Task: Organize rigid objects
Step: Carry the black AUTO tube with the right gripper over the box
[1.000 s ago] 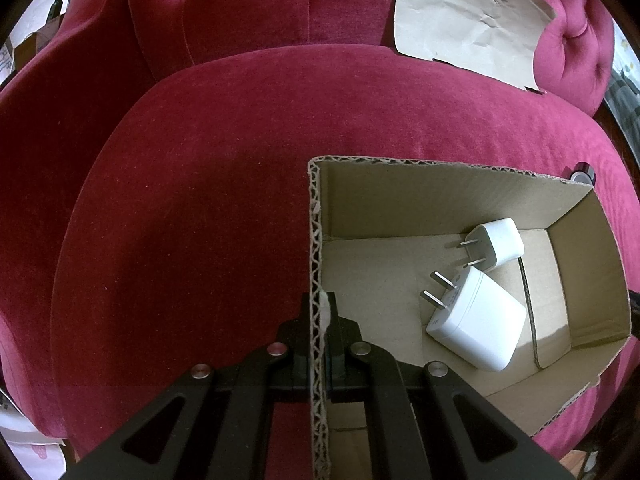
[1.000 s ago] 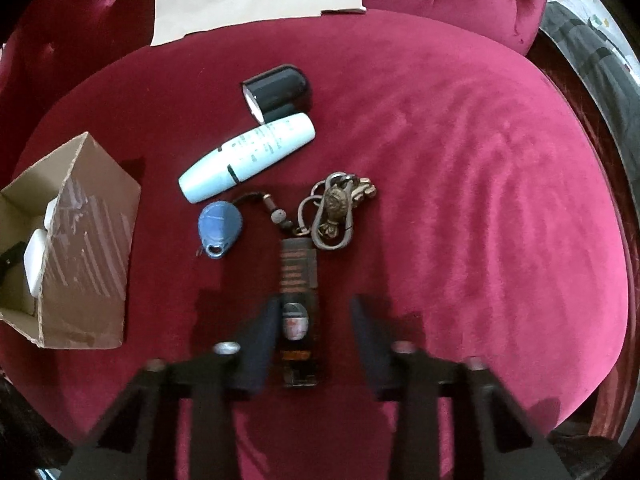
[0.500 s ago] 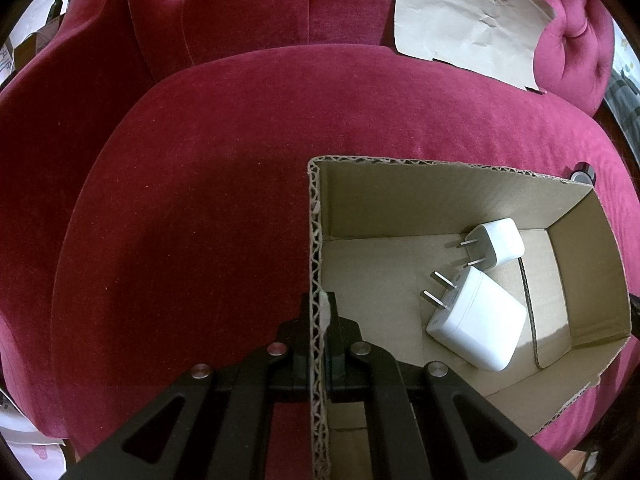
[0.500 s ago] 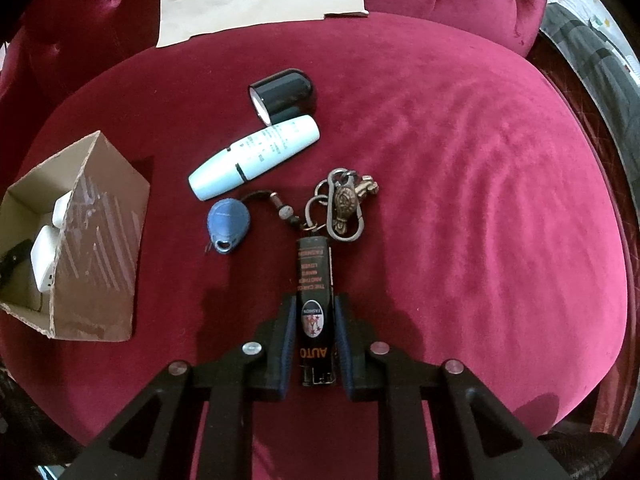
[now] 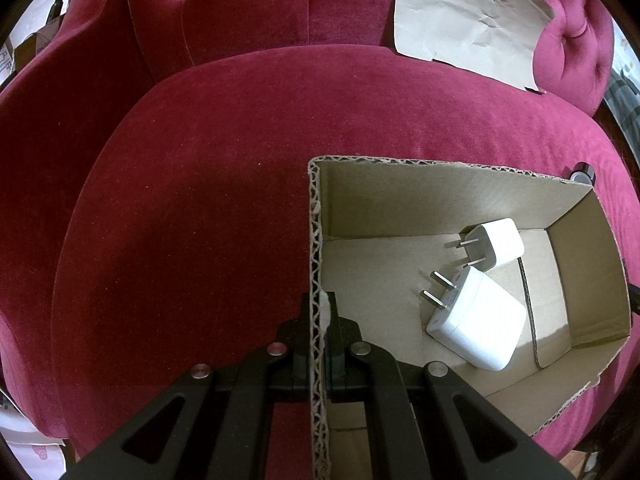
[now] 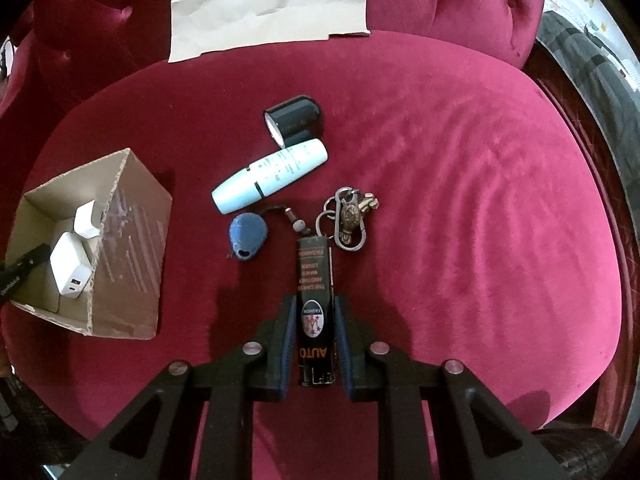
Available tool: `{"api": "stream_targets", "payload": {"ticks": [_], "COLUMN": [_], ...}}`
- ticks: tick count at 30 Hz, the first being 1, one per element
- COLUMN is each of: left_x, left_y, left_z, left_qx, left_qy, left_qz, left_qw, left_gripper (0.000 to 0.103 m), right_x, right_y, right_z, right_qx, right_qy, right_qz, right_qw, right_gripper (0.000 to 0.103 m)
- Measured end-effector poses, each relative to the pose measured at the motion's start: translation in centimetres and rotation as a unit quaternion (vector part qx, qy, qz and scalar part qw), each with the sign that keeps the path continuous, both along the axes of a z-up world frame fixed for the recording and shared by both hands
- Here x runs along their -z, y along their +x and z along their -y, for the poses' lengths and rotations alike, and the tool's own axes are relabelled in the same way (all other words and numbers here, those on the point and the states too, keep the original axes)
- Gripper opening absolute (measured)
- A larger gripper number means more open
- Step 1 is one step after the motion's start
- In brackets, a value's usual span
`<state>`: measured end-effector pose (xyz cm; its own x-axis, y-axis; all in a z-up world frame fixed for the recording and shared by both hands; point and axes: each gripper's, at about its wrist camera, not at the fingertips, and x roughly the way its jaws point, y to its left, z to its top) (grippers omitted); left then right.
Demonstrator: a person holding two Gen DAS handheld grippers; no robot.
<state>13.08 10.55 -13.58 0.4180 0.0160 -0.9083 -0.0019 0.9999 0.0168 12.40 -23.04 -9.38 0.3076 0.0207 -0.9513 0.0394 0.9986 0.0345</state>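
left gripper [image 5: 319, 320]: points steeply down at the seat, jaws pinched tight on the near wall of the cardboard box [image 5: 576, 248], one finger inside the wall and one outside
right gripper [image 6: 314, 336]: points steeply down, blue-padded jaws clamped on the sides of the black lighter [image 6: 314, 280], gripping its lower half
black lighter: slim glossy cylinder with printed lettering and a round badge; its far end sits just beside the keyring [image 6: 350, 220]
cardboard box: open-topped, corrugated edge showing its wavy core, plain brown walls; stands on the left part of the seat in the right wrist view
large white charger [image 5: 478, 322]: smooth rounded block with two flat metal prongs, lying on the box floor
small white charger [image 5: 494, 244]: smaller cube with two prongs, just beside the large one, nearer the far wall
pale blue tube [image 6: 270, 176]: smooth, tapered, lying slantwise on the seat
black cap [image 6: 294, 124]: glossy domed cylinder, on its side, touching the tube's far end
blue key fob [image 6: 248, 236]: rounded, matte, on a beaded cord
keyring: bronze-coloured metal clip with rings and a small figure
sofa seat [image 6: 460, 200]: crimson velvet, brushed nap, tufted backrest
brown paper sheet [image 6: 268, 0]: creased, leaning on the backrest
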Motion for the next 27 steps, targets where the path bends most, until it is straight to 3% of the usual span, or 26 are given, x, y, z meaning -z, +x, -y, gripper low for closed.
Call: {"api": "stream_targets", "payload": {"ticks": [27], "left_x": [0.0], "left_y": [0.0], "left_z": [0.0], "left_qx": [0.000], "left_qy": [0.000], "left_qz": [0.000], "left_qw": [1.0000], "left_gripper": [0.003], "right_x": [-5.9], "right_y": [0.5], "right_z": [-4.6], "right_qx": [-0.048], "right_qy": [0.020], "right_qz": [0.054], "right_qw": [0.997], "right_gripper": [0.019]}}
